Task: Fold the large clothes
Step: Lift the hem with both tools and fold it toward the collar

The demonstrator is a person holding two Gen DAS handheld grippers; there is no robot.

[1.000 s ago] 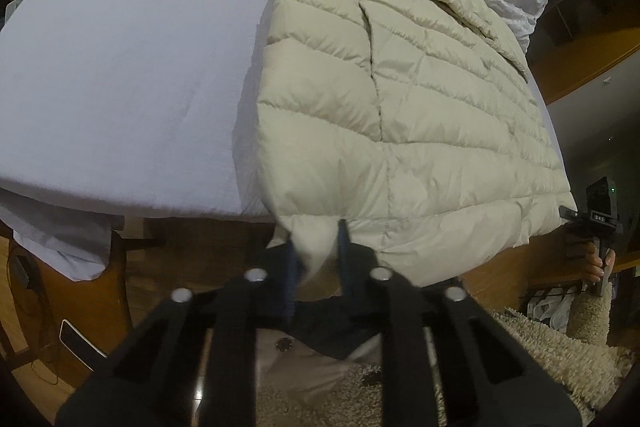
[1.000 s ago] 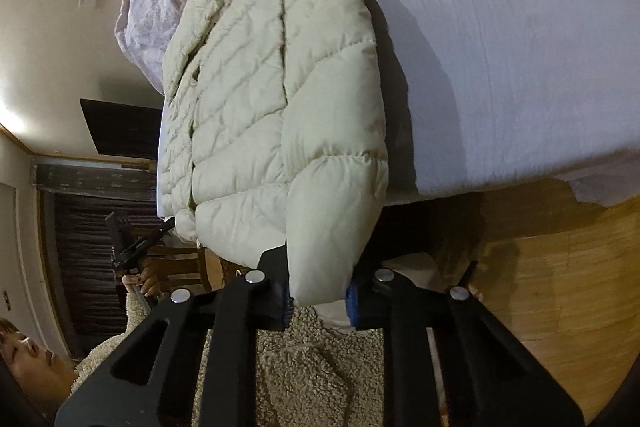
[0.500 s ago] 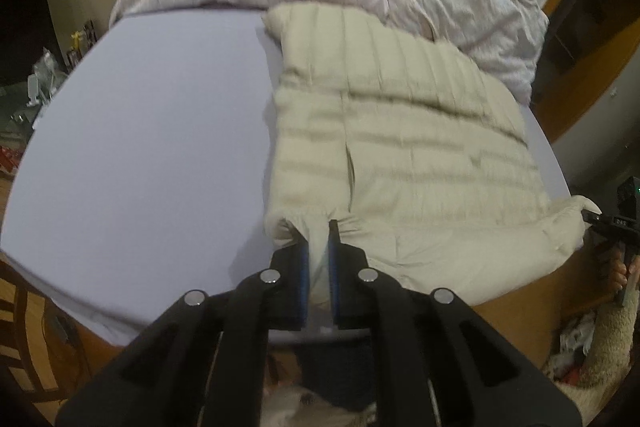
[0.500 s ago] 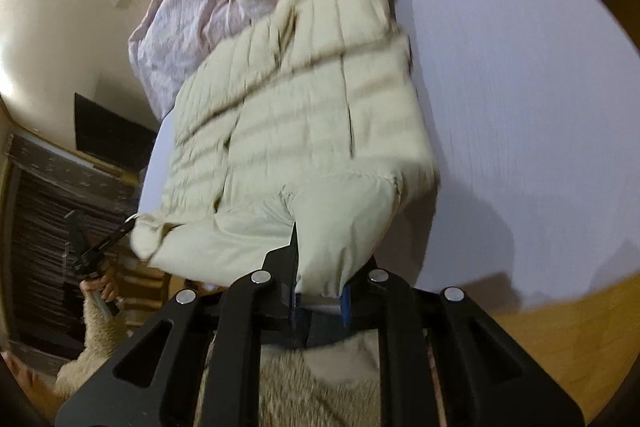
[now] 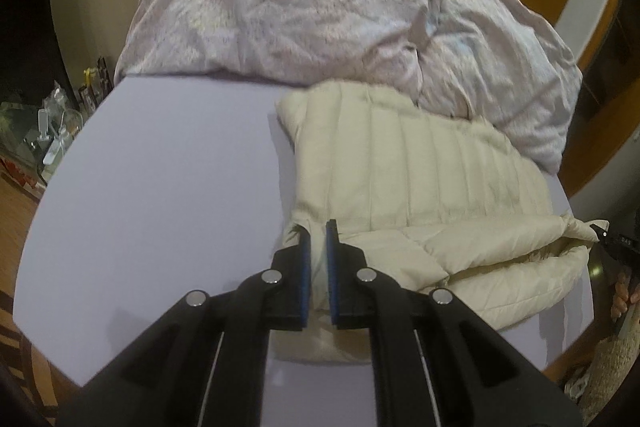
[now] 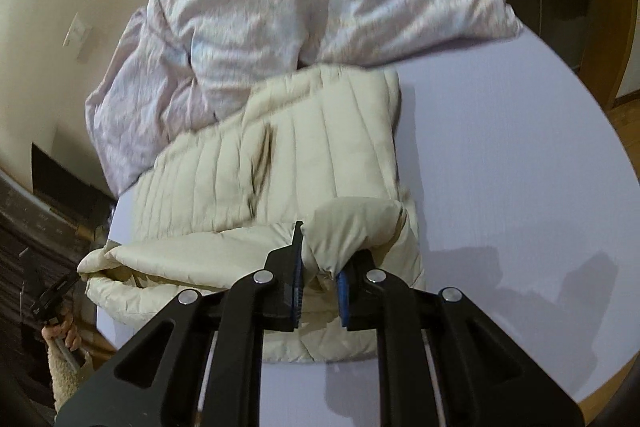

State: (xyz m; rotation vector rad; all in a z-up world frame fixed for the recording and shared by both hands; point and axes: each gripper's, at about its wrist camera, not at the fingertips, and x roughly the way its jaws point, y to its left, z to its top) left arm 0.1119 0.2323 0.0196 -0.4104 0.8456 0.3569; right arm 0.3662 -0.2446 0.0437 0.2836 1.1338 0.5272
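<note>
My left gripper (image 5: 316,227) is clamped on a pinch of the cream puffer jacket (image 5: 420,171) at its near left corner, the jaws having just drawn tight with the fabric between them. My right gripper (image 6: 320,255) bites a bunched fold at the jacket's near right corner — its jaws also just narrowed on the cloth. The jacket lies on the lavender bed sheet (image 5: 160,187), its near edge lifted and doubling over, its far end against the rumpled duvet (image 5: 300,7).
</note>
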